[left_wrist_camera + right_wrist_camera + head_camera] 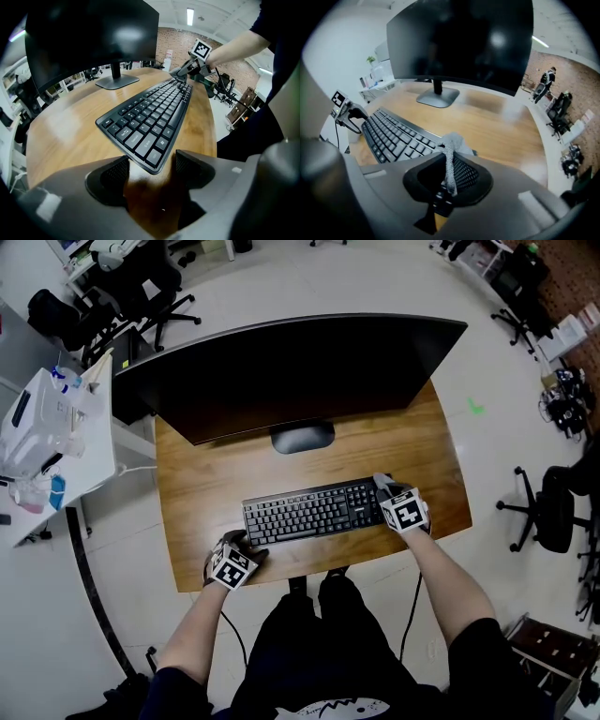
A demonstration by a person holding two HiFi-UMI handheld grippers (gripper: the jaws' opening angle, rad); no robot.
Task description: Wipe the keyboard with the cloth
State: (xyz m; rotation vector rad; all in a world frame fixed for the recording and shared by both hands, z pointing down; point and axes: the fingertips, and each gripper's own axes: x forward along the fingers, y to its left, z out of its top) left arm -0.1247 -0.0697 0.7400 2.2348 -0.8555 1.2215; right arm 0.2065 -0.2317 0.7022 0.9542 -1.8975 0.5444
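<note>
Centrally, the keyboard (pixel 314 510) lies on the counter (pixel 197 493) before the monitor (pixel 291 371). The right gripper (pixel 450 174), forearm extended, pinches the cloth (pixel 453 140) at its right end; the left gripper (pixel 150 169), jaws spread, flanks its left corner.

Keyboard (pixel 314 510): black, full-size, flat on the wooden desk (pixel 202 474), slightly slanted.
Cloth (pixel 451 143): grey, bunched, pinched in the right gripper's (pixel 449 171) jaws, at the keyboard's right end.
</note>
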